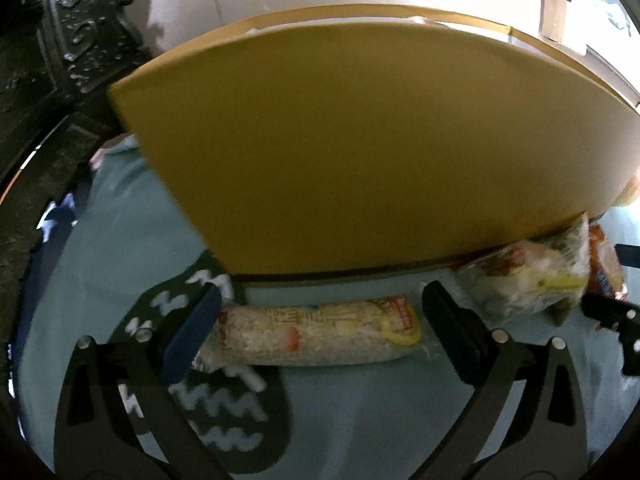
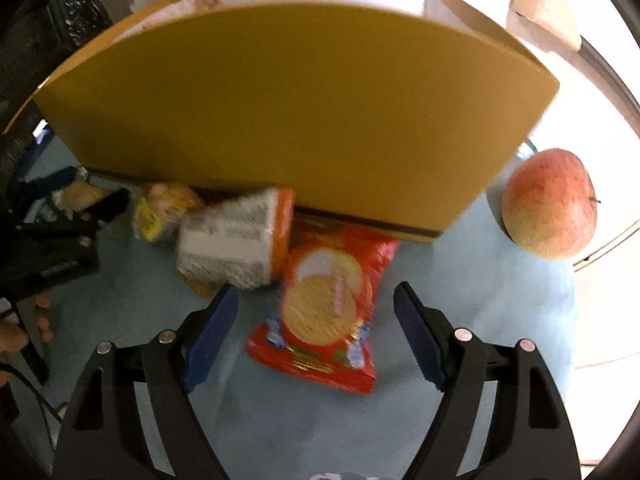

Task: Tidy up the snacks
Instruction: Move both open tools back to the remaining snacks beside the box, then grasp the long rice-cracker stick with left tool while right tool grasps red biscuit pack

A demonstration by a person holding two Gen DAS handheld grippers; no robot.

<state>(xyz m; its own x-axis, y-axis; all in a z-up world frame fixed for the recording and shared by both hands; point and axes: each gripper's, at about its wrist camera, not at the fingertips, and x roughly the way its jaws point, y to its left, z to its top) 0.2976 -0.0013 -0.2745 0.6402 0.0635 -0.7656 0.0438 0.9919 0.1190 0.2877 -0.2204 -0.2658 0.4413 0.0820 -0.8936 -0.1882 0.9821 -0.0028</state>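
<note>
Yellow box (image 2: 280, 112) wall just behind snacks, bare cloth (image 2: 300, 432) nearer

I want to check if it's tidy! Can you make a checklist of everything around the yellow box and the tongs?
Surface: light blue cloth.
Job's things: yellow box; long rice-cake pack; red cracker packet; wrapped wedge snack; apple.
Clutter: nothing seen.
Tongs: left tongs open around the long pack; right tongs open over the red packet.
Cables: thin dark cable.
Surroundings: cardboard box.
</note>
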